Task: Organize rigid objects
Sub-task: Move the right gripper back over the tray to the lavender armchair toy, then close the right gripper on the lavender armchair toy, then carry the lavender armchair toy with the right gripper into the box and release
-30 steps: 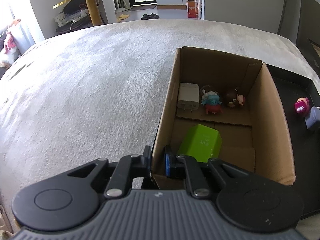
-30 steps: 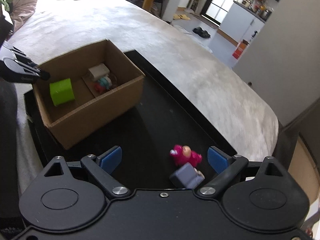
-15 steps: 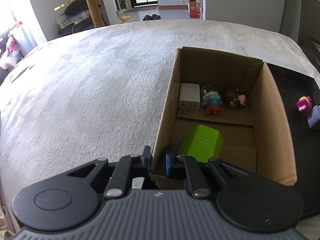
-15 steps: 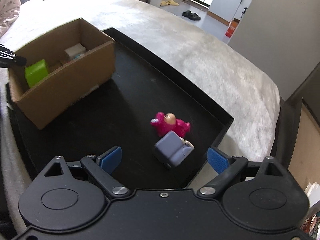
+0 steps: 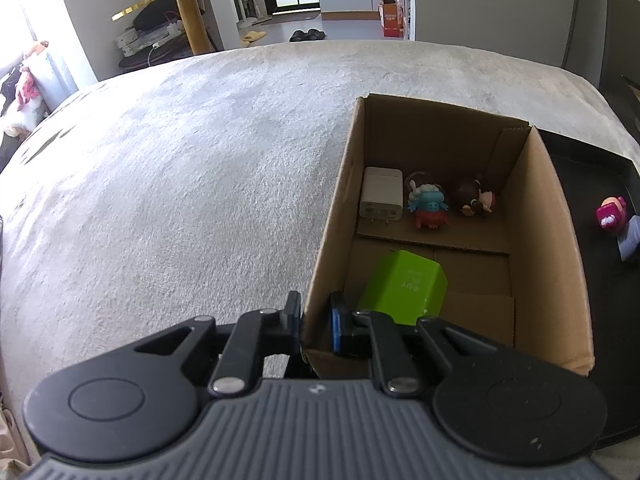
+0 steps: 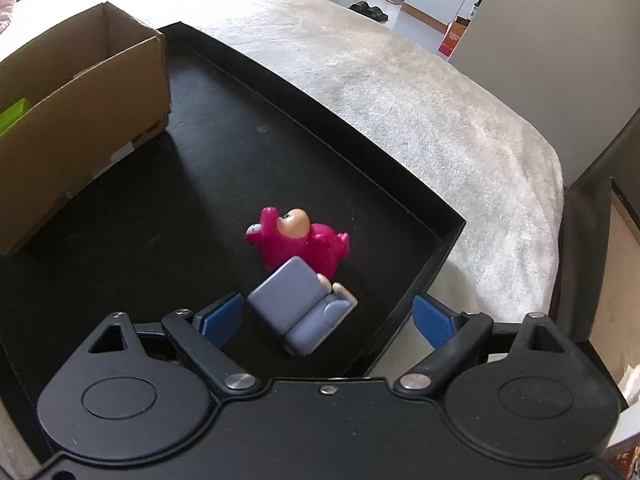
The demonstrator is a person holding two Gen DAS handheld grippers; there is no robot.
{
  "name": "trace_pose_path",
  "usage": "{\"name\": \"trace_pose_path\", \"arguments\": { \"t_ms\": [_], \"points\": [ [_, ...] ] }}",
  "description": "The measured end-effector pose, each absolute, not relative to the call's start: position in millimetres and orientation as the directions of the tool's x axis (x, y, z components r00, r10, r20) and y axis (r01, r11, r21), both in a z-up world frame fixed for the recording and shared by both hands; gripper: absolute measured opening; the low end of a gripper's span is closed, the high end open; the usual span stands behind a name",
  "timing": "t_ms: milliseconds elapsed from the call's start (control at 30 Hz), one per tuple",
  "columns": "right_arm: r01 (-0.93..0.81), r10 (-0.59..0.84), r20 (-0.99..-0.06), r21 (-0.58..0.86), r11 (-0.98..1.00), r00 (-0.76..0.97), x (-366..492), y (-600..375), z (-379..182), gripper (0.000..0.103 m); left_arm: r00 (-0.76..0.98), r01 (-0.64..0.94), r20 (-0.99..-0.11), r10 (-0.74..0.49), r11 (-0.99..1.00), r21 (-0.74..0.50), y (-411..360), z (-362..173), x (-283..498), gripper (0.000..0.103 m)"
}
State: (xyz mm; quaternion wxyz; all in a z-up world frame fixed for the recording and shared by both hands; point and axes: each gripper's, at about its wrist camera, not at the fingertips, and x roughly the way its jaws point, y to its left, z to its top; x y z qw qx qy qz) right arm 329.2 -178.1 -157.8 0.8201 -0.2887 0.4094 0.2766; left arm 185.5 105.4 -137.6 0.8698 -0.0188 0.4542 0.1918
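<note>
Lavender-grey plastic, the small toy sofa [image 6: 301, 312] lies tipped on the black tray [image 6: 360, 152], near its right-hand corner, with the magenta figurine [image 6: 298, 240] touching its far side. It looks hard, light and smooth, so it should neither give nor break under a grip, though it may skate on the tray or twist between the pads. The flat back panel and the opposite front offer the broadest faces; the rounded armrest looks a poorer hold.

The right tool [image 6: 324, 318] hangs just above it, jaws wide and closing, the sofa between them nearer the left pad, neither pad pressing on it yet. Closing squarely may nudge the figurine, which looks equally rigid and light.

Left of the tray floor's bare stretch stands the cardboard box [image 5: 560, 272], holding a green block [image 5: 404, 288], a white charger [image 5: 381, 199], a teal-and-red figurine [image 5: 429, 205] and a brown figurine [image 5: 474, 202]. The left tool [image 5: 314, 316] is clamped on the box's near-left wall, steadying it. Tray and box sit on a pale plush bed [image 5: 180, 168].
</note>
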Motion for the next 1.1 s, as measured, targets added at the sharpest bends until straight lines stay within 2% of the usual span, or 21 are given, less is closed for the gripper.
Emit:
{"name": "trace_pose_path", "arguments": {
  "t_ms": [200,333,433,500,933,1000,1033,1100],
  "points": [
    [-0.703,0.223,-0.845,-0.226,0.675,0.486,338.0,-171.3,-169.6,0.079,0.511,-0.356,-0.799,0.318,0.924,0.140,106.8,-140.0,186.5,0.014],
    [-0.696,0.209,-0.855,-0.220,0.683,0.475,346.8,-169.2,-178.2,0.068,0.511,-0.353,-0.798,0.318,0.925,0.142,106.7,-141.6,187.8,0.014],
    [-0.685,0.219,-0.859,-0.191,0.703,0.464,351.6,-173.8,-178.7,0.066,0.514,-0.354,-0.797,0.317,0.925,0.140,106.9,-142.6,187.7,0.015],
    [-0.684,0.226,-0.866,-0.166,0.710,0.445,352.0,-177.2,-177.0,0.059,0.515,-0.356,-0.797,0.317,0.924,0.138,106.5,-143.0,188.0,0.015],
    [-0.734,0.242,-0.895,-0.126,0.667,0.374,311.4,-177.8,-169.3,0.059,0.524,-0.345,-0.795,0.306,0.929,0.131,105.9,-140.2,185.5,0.014],
    [-0.734,0.234,-0.901,-0.125,0.667,0.366,305.3,-175.6,-170.8,0.054,0.526,-0.342,-0.794,0.305,0.930,0.130,105.6,-139.8,185.3,0.014],
    [-0.731,0.226,-0.902,-0.130,0.670,0.368,304.5,-173.8,-171.5,0.046,0.526,-0.342,-0.794,0.305,0.931,0.131,105.6,-140.0,185.4,0.014],
    [-0.727,0.233,-0.904,-0.114,0.677,0.358,303.3,-171.3,-170.1,0.045,0.525,-0.342,-0.794,0.306,0.930,0.133,105.5,-140.2,185.9,0.014]
  ]
}}
